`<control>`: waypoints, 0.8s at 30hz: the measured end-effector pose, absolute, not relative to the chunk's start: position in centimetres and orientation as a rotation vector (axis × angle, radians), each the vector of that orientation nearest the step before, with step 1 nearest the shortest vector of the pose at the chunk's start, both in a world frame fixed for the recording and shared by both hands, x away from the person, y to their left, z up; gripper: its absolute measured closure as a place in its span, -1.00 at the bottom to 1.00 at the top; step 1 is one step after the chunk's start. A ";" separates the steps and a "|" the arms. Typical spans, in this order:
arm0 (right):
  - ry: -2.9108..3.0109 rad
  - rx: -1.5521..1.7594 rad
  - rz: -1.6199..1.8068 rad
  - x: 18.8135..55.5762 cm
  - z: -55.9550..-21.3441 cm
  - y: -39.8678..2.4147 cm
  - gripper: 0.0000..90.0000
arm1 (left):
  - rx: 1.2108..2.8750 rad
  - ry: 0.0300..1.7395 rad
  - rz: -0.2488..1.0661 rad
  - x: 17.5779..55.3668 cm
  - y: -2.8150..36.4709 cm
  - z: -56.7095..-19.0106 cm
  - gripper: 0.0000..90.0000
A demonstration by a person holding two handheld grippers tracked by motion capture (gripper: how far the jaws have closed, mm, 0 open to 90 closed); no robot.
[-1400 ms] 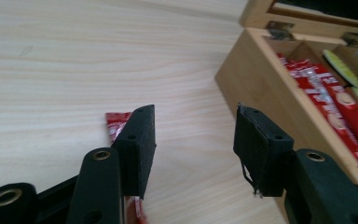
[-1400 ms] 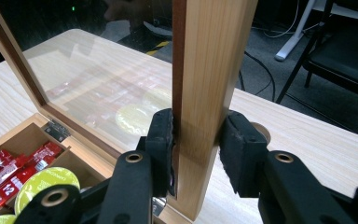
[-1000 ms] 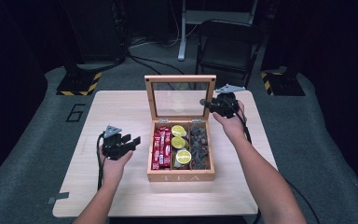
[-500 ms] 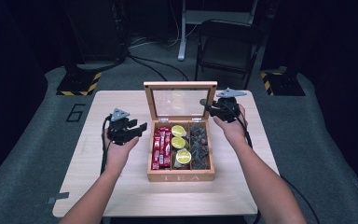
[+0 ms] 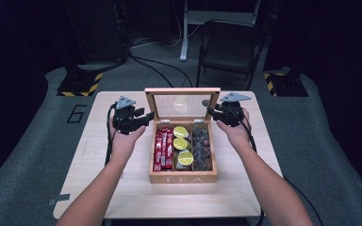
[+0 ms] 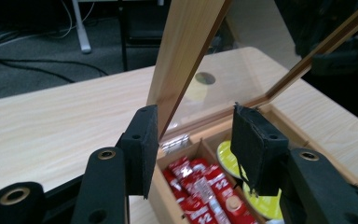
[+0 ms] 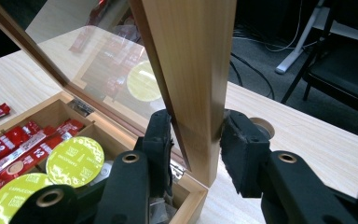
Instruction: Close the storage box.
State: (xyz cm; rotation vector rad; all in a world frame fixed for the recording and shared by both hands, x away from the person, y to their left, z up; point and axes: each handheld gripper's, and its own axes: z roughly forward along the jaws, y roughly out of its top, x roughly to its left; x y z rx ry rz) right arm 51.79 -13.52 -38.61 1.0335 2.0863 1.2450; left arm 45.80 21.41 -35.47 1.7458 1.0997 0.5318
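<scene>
A dark room with a folding chair and loose cables on grey flooring lies behind the pale, wood-grained table, and the wooden tea box sits near its middle. The box's lid, a light wooden frame around a clear pane, stands raised at the back of the box. The right gripper pinches the lid's right side rail between its black padded jaws, holding it upright. The left gripper hovers at the box's left rear corner with its jaws spread, the lid's left rail between them but not clearly pressed. Inside the box, red sachets fill the left compartment, round yellow-green capsules the middle one, and dark crinkled packets the right one. So the box looks fully stocked; judging by both grippers at the lid, what remains is probably to swing it down and shut it, with nothing yet lowered.
</scene>
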 end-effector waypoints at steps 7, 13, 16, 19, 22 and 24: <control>2.093 1.019 1.263 50.8 -39.0 -13.8 0.39 | 1.741 1.068 0.568 45.3 20.7 -34.2 0.21; 2.108 0.991 1.261 50.0 -39.4 -13.9 0.37 | 1.721 1.047 0.578 44.5 20.9 -33.4 0.31; 2.106 0.995 1.277 49.9 -39.5 -14.1 0.36 | 1.743 1.036 0.591 44.4 20.9 -33.3 0.33; 2.094 1.011 1.300 49.8 -39.8 -14.2 0.35 | 1.767 1.021 0.609 44.1 20.9 -33.4 0.34; 2.092 1.024 1.332 49.6 -40.1 -14.4 0.31 | 1.778 1.007 0.612 43.6 20.9 -33.6 0.34; 2.104 1.041 1.357 49.4 -40.3 -14.5 0.26 | 1.784 0.997 0.619 43.2 20.9 -33.9 0.34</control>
